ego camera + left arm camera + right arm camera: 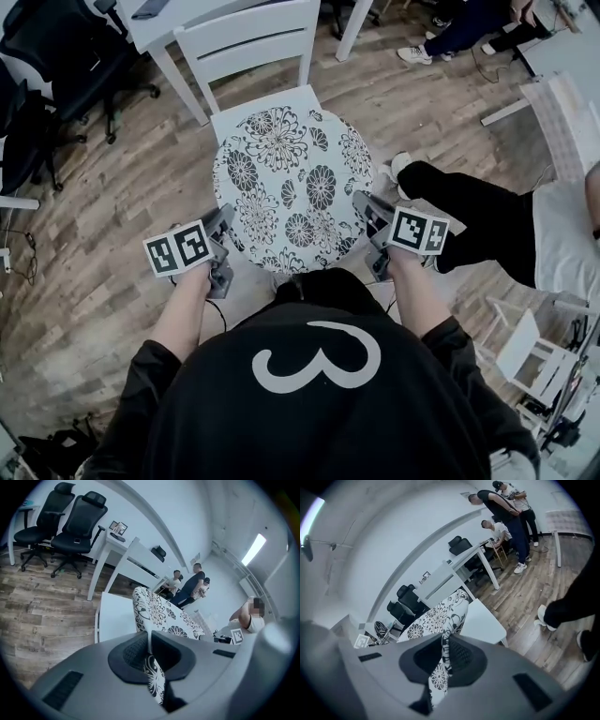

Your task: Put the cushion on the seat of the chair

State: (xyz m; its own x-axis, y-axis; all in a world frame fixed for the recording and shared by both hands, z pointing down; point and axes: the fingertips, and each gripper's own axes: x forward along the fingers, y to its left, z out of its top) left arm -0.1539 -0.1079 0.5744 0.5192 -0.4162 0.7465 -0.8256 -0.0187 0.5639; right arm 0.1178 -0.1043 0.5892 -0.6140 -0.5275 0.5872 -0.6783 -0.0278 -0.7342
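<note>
Fabric of the round cushion (291, 183), soft and printed with black flowers on white, is pinched at its near rim by the left tool (225, 218) and the right tool (364, 204), one on each side. The cushion is held over the flat white seat of the slat-backed chair (251, 45). Beyond lie a pale plank floor (94, 206), a white desk (211, 11) and black office chairs (70, 524).
</note>
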